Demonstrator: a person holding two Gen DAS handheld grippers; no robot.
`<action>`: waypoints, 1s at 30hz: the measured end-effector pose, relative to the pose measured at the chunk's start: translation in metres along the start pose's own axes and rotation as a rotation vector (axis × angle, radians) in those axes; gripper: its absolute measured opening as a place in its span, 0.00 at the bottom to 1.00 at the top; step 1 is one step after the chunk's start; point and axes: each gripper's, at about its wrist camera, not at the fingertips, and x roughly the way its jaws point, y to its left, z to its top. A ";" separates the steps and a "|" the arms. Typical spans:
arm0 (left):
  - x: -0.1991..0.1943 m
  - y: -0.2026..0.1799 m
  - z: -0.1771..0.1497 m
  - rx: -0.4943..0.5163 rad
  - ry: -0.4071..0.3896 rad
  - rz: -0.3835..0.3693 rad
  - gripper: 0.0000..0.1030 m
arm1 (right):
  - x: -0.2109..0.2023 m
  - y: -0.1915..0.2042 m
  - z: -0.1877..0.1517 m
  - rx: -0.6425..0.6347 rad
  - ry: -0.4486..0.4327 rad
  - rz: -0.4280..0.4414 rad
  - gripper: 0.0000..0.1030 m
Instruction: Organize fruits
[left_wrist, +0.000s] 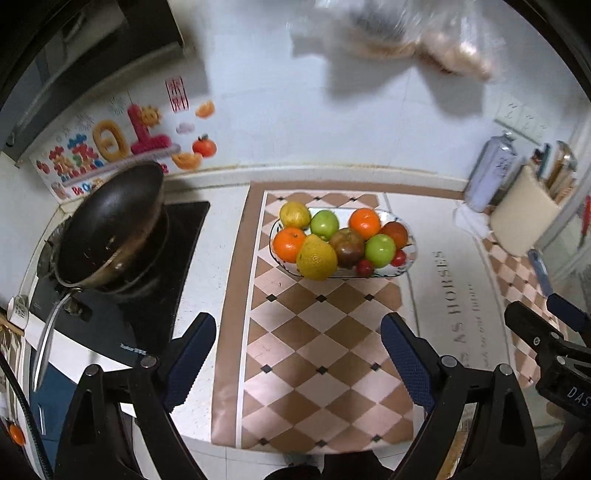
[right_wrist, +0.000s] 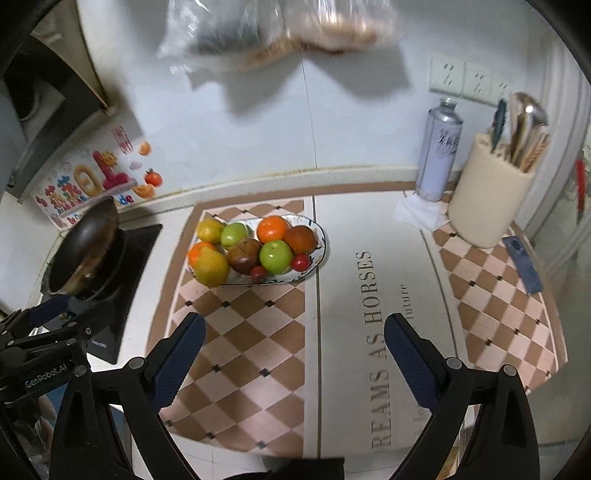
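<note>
An oval white plate (left_wrist: 409, 258) (right_wrist: 320, 254) holds several fruits on the checkered mat: oranges (left_wrist: 365, 223) (right_wrist: 272, 229), green apples (left_wrist: 379, 250) (right_wrist: 275, 256), yellow citrus (left_wrist: 316, 257) (right_wrist: 211, 266), dark tomatoes (left_wrist: 347, 246) (right_wrist: 243, 254) and small red ones (left_wrist: 365, 267) (right_wrist: 300, 262). My left gripper (left_wrist: 298, 325) is open and empty, above the mat in front of the plate. My right gripper (right_wrist: 294, 328) is open and empty, nearer than the plate and to its right. Each gripper shows at the edge of the other's view (left_wrist: 546, 328) (right_wrist: 48, 314).
A dark wok (left_wrist: 110, 229) (right_wrist: 85, 247) sits on the black stove at left. A spray can (right_wrist: 439, 147) (left_wrist: 491, 173), a beige utensil holder (right_wrist: 487, 192) (left_wrist: 524, 218) and a blue tool (right_wrist: 522, 264) stand at right. Plastic bags (right_wrist: 280, 33) hang on the wall above.
</note>
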 end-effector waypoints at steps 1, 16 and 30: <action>-0.010 0.001 -0.003 0.006 -0.013 -0.003 0.89 | -0.015 0.004 -0.006 -0.004 -0.017 -0.006 0.98; -0.115 0.013 -0.047 0.003 -0.126 -0.025 0.89 | -0.144 0.024 -0.046 -0.038 -0.138 0.010 0.98; -0.141 0.007 -0.061 -0.016 -0.148 -0.017 0.89 | -0.165 0.015 -0.047 -0.060 -0.144 0.072 0.99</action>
